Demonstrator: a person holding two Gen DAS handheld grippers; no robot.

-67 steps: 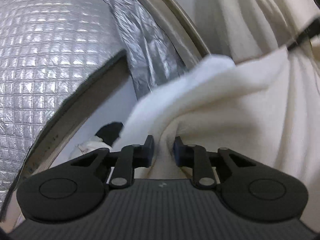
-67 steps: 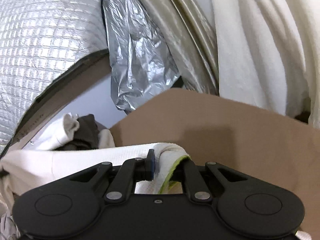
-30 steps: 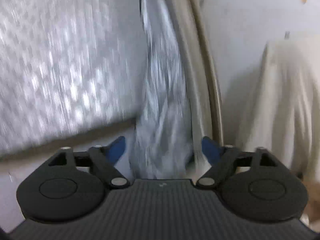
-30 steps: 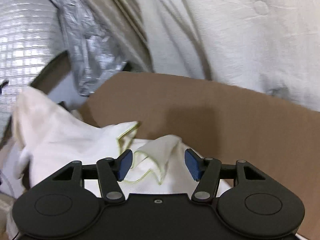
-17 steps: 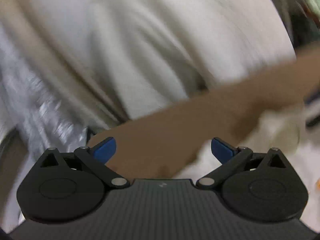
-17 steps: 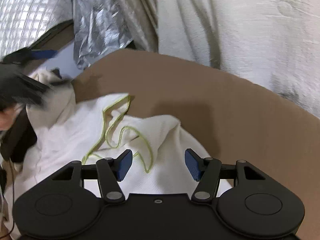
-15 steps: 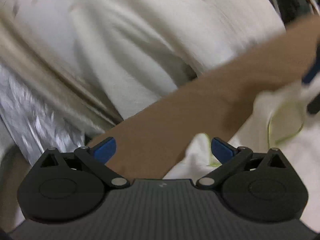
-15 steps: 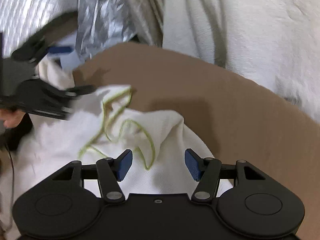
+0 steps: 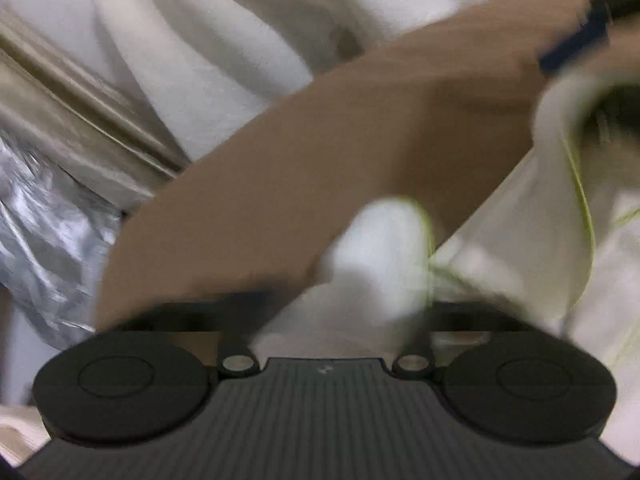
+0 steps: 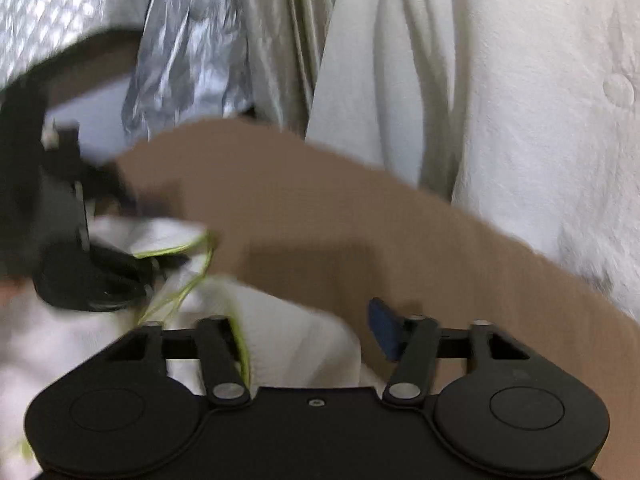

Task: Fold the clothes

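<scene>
Left gripper (image 9: 352, 304) tilts down over the brown counter (image 9: 304, 168), jaws closing, a fold of the white cloth (image 9: 384, 248) bunched between them. Its fingers are smeared to a dark streak in its own view, so whether the pads are pressing yet I cannot tell. The cloth, white with a lime-green hem, lies at the near left of the counter and spills off the near edge.

Right gripper (image 10: 316, 332) angles down too, jaws closing with a hump of the same cloth (image 10: 288, 344) between them. The blue pad on the right finger (image 10: 382, 326) stands clear of the fabric; the left finger is hidden behind the green-edged fold.

In the right wrist view the left gripper (image 10: 132, 258) is a dark blur at far left with the hem at its tip.

Behind the counter hang a white draped sheet (image 10: 520, 100) and crinkled silver foil (image 10: 180, 52).
</scene>
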